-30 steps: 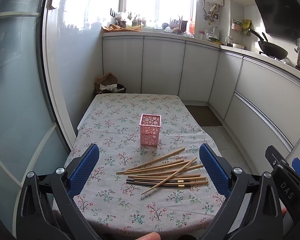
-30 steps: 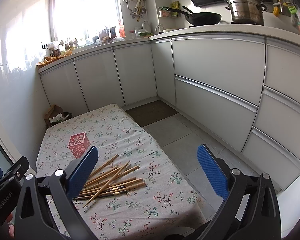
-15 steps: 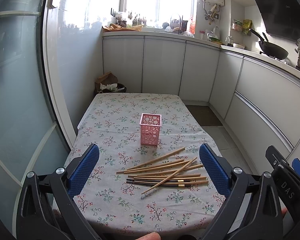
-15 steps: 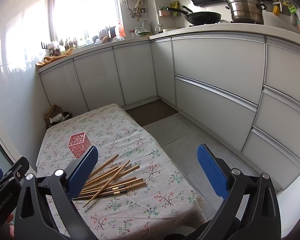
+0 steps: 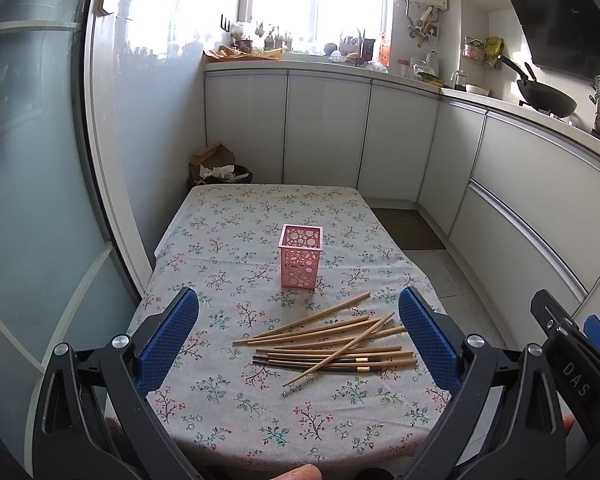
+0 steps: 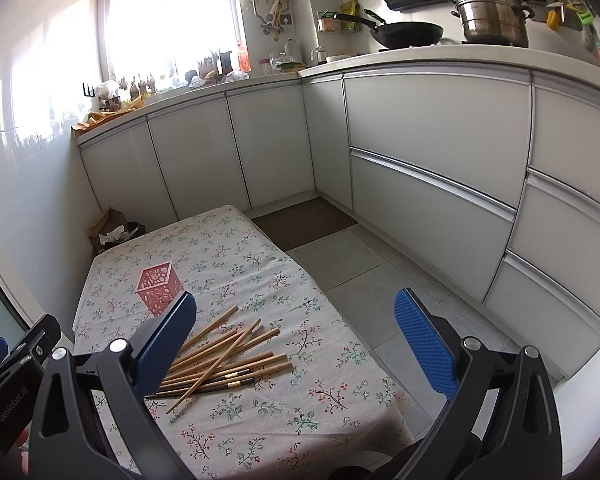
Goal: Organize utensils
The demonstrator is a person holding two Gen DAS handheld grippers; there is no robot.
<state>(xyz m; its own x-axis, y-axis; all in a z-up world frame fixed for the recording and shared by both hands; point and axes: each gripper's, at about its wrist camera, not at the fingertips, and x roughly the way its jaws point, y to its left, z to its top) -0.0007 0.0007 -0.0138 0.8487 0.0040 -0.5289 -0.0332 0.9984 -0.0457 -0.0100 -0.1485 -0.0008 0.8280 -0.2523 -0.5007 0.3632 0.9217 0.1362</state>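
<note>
A loose pile of wooden chopsticks (image 5: 332, 340) lies on the floral tablecloth near the table's front right. It also shows in the right wrist view (image 6: 224, 356). A pink perforated holder (image 5: 301, 256) stands upright and empty behind the pile, and shows in the right wrist view (image 6: 158, 288). My left gripper (image 5: 298, 340) is open and empty, held above the table's near edge with the pile between its pads. My right gripper (image 6: 296, 340) is open and empty, to the right of the pile.
The table (image 5: 236, 408) stands against a glass door on the left. White kitchen cabinets (image 6: 428, 168) run along the back and right. A bin with paper (image 5: 220, 172) sits behind the table. The tiled floor (image 6: 364, 276) lies right of the table.
</note>
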